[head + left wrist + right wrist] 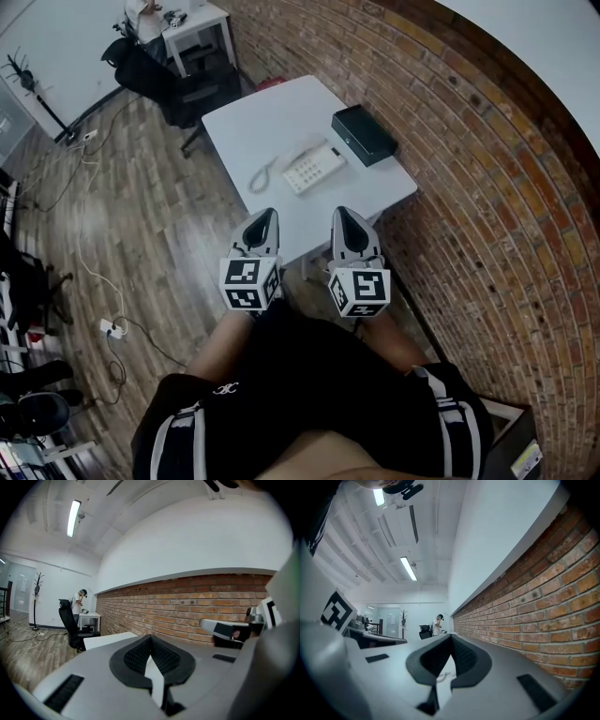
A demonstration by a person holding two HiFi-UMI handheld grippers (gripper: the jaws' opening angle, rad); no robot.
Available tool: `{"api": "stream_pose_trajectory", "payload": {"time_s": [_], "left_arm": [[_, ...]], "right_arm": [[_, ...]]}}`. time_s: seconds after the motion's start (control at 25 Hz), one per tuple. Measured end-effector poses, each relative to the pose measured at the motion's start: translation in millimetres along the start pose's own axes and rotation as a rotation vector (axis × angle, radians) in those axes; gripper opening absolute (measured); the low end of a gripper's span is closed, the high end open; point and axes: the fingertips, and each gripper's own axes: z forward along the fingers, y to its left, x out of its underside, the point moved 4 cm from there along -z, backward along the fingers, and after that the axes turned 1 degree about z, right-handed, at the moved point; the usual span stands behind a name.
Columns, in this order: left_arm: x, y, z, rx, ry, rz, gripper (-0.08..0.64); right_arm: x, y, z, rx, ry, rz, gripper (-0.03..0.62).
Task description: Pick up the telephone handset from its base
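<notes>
Telephone [314, 167]: flat white plastic block w/ a keypad, on a smooth white rectangular tabletop [272, 108]. The handset [298, 157] lies on its base along the telephone's left side. A white coiled cord [261, 176] curls off from that side. Beyond the telephone & to its right sits a matt black box [364, 134], rectangular, sharp-cornered, near but not touching.

Both grippers are well short of the telephone, side by side over the tabletop's near edge, noses pointing twd it. Left gripper [265, 214]: smooth grey shell, black ribbed pads, jaws closed tip to tip w/ nothing btwn them. Right gripper [342, 212]: same build, jaws also together & empty. Each carries a cube w/ black-&-white square markers at its rear.

Right of the telephone runs a rough red brick wall [487, 187]. Left of it is a wood-plank floor [141, 187].
</notes>
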Motion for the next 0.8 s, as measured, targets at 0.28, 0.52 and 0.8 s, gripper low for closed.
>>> {"api": "stream_pose_trajectory", "payload": {"time_s": [0.28, 0.52, 0.8], "left_arm": [[-13, 31, 45, 0.041, 0.019, 0.026, 0.002], [-19, 70, 84, 0.071, 0.049, 0.038, 0.002], [-22, 108, 128, 0.142, 0.079, 0.031, 0.002]], "right_arm": [[0, -5, 58, 0.034, 0.025, 0.02, -0.002], [5, 2, 110, 0.044, 0.036, 0.021, -0.002], [2, 2, 160, 0.103, 0.066, 0.009, -0.002]]}}
